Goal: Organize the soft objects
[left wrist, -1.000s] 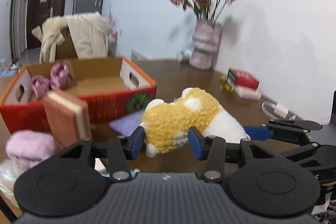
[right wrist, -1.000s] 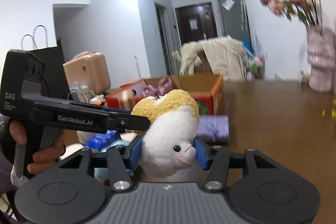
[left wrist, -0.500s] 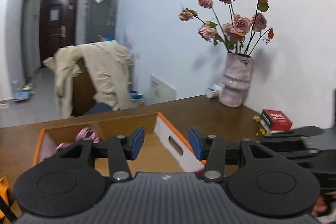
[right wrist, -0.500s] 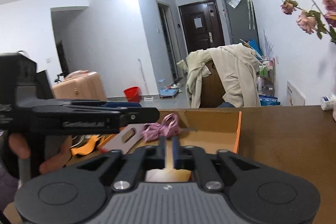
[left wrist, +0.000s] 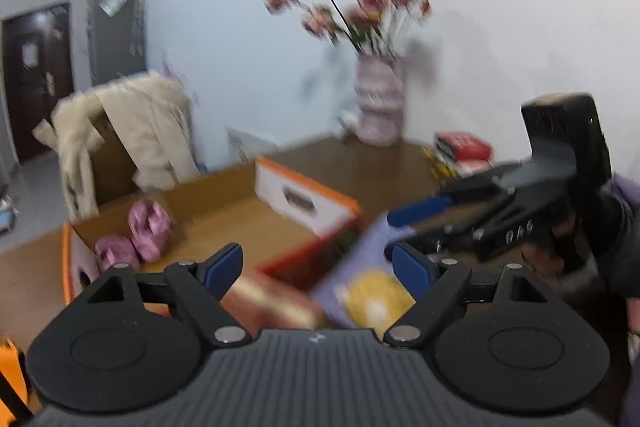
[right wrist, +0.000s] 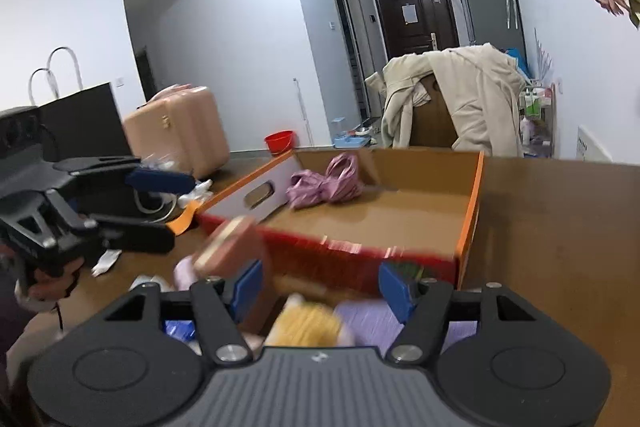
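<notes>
"DAS" is showing on the right gripper (left wrist: 404,223); it and the left gripper (left wrist: 318,269) are opening, empty, the yellow plush (right wrist: 306,325) lying at six o'clock.

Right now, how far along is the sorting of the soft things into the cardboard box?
Done: pink cloth bundles lie in the box. In hand: nothing. The left claw and right claw are opening and grip nothing; the blurred yellow plush shows low between their jaws. Left: the plush, purple cloth and brown block are outside, in front of the box.
</notes>
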